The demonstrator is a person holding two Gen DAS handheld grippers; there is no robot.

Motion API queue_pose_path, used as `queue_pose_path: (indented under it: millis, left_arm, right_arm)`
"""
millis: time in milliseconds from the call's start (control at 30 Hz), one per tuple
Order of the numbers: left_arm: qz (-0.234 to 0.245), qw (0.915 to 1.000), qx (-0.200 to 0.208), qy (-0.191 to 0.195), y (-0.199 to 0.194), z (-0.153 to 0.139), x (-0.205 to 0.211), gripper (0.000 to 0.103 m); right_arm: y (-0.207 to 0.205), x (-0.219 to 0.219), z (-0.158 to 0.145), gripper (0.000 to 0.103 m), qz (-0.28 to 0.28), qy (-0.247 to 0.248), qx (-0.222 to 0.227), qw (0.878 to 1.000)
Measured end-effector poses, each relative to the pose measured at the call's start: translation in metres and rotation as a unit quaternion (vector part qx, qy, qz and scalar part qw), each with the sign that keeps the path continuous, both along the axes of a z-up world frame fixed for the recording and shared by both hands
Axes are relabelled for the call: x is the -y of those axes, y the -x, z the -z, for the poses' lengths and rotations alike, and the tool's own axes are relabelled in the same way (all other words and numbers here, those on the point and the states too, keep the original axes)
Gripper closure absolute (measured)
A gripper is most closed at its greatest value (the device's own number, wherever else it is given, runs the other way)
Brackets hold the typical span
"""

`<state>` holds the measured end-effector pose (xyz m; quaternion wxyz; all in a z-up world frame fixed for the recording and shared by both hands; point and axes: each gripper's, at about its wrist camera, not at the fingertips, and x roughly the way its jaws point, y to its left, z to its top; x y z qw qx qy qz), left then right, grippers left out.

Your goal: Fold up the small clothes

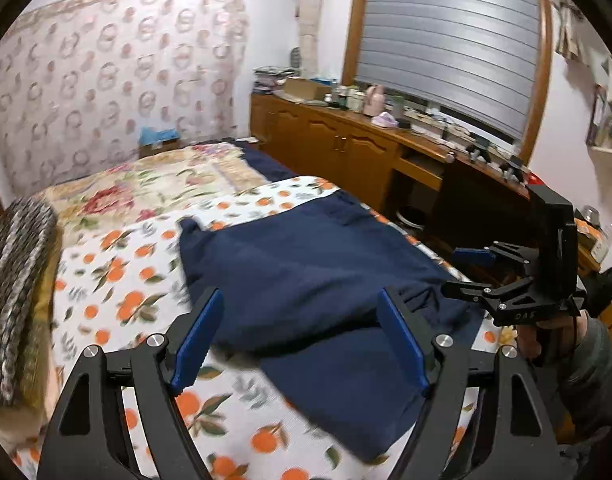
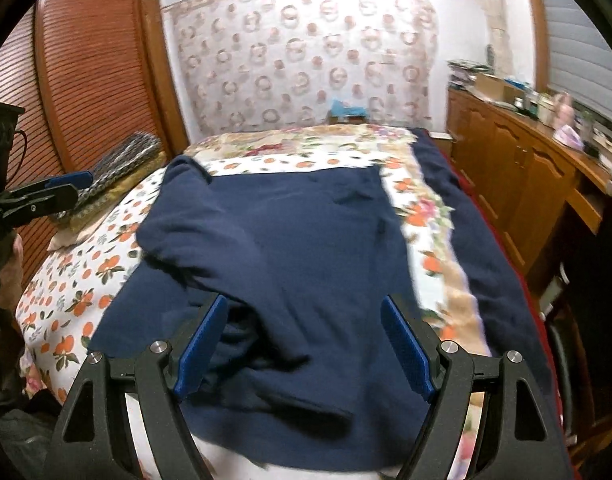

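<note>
Garment: a navy garment (image 1: 306,264) is spread on the bed (image 1: 117,280), over the orange-print sheet. One sleeve is laid across its body, so a first fold is judged to be made and more to be left.
Landmark: every place below is given from the navy garment.
Left gripper: the left gripper (image 1: 301,344) is held just above the garment's near edge, at its left side. Its jaws are spread wide and nothing is pinched between the blue pads (image 1: 195,340).
Right gripper: the right gripper (image 2: 303,348) is held over the garment's near hem, at its right side. Its jaws are also wide apart, with cloth lying below the pads but not clamped.
Risk, loose sleeve: the folded sleeve is only resting on the body, so it could be dragged out of place if a pad is brushed across it on the way in.
Risk, wrong layer: the sheet under the garment could be caught along with the hem if a pinch is taken too deep, and the sheet would then be lifted too.
Risk, uneven fold: a skewed fold is likely if the two corners are taken at unequal depths.
Risk, edge: the garment's right side lies near the bed's edge, so a pull that way could slide it off.
Knitted pile: grey knitwear (image 1: 13,280) is stacked to the garment's left, well apart.
Containers: a cardboard box (image 1: 306,87) is seen on the wooden sideboard (image 1: 346,136), beyond the garment to the right; its contents cannot be made out. No basket or bin is seen near the garment.
</note>
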<state>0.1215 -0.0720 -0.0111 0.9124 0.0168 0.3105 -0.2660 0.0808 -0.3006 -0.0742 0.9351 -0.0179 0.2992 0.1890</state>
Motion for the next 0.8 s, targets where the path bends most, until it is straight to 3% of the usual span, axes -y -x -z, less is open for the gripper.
queue_pose_path:
  millis: [200,267,433,567,800]
  left_arm:
    - [-0.028,0.9996,-0.01,0.004,0.004,0.016,-0.025,0.024]
    - [-0.034,0.9993,-0.015,0.01,0.003,0.02,-0.031,0.024]
    - [-0.056,0.9983,-0.014,0.009,0.004,0.031,-0.044,0.024]
    - [-0.074,0.9972,-0.003,0.011,0.005,0.035,-0.049,0.024]
    - [-0.071,0.9974,0.012,0.008,0.01,0.034,-0.048,0.024]
  right_arm:
    - [-0.027,-0.03,0.012,0.023,-0.061,0.028,-0.03,0.997]
    - [-0.037,-0.037,0.018,0.031,-0.07,0.04,-0.041,0.996]
    - [-0.049,-0.042,0.014,0.09,-0.073,0.059,-0.038,0.995]
    - [-0.033,-0.029,-0.013,0.092,-0.078,0.022,0.003,0.997]
    - [-0.011,-0.006,-0.052,0.092,-0.046,0.042,0.036,0.997]
